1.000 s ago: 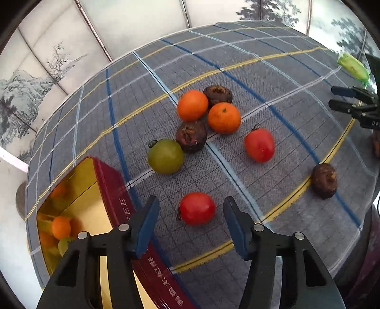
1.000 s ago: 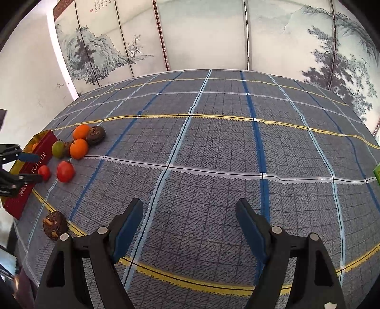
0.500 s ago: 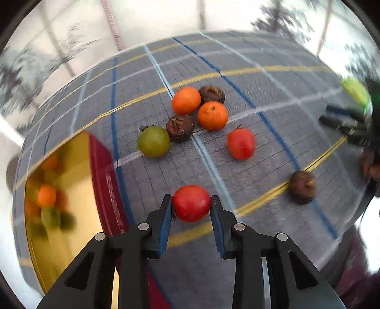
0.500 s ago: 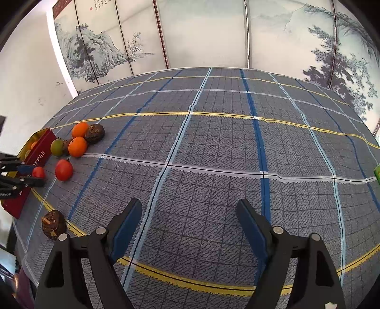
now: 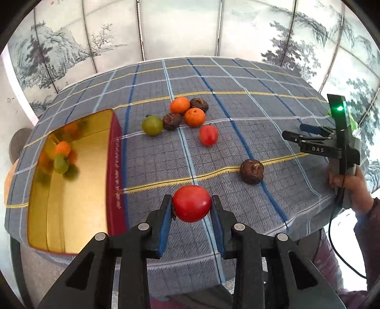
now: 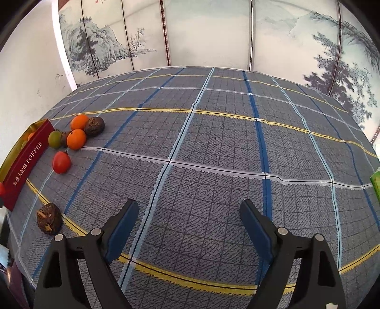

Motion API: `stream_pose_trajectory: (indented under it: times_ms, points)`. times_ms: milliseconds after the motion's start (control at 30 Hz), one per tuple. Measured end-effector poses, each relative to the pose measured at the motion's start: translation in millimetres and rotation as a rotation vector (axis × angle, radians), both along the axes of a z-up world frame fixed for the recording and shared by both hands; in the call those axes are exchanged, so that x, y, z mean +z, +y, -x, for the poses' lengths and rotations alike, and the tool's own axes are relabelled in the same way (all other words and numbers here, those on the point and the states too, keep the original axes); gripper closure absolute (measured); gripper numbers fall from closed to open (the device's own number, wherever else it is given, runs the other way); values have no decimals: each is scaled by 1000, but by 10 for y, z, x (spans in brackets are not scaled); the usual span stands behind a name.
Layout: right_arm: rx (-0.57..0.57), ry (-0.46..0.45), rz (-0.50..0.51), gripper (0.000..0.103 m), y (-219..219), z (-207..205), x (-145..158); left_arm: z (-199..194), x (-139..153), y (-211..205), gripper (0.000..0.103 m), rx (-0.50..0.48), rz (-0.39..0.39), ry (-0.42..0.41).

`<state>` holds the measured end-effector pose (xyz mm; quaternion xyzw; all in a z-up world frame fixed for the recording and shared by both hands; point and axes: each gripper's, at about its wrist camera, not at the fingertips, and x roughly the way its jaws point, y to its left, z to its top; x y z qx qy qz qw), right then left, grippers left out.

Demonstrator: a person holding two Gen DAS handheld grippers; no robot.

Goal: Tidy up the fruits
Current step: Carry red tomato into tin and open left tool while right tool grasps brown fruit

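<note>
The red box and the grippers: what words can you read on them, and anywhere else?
"TOFFEE": on the red side of the box.
Chinese characters beside "TOFFEE" on the box: too small to read.
"DAS": on the right gripper, seen from the left wrist view.
Red writing at the top of the painted screen: too blurred to read.
</note>
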<state>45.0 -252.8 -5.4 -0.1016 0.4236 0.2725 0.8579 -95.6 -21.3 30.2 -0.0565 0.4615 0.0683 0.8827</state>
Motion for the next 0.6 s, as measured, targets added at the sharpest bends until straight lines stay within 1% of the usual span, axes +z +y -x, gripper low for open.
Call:
stream_pose_trajectory:
  times_ms: [167,233,300,367,467,567,600]
  points:
    - [21,-6,-4,18,14,67,41,114,89,92,70,28,-3,-29]
    - [82,17,-71,19,63,213,135,139,116,138,70,34,0,-38]
    - [171,-3,-110,19,194,461,274,152,130,169,70,40,-1,-42]
    - [292,-36,-104,19,424,744,379,161,138,197,70,45,0,-46]
    - [397,-26,-74,21,739,947,384,191,166,251,70,57,5,-55]
    - [431,-10,-36,27,965,992,271,244,230,322,70,76,-5,-69]
    - [436,11,-32,31,1009,977,220,262,248,352,70,82,-5,-73]
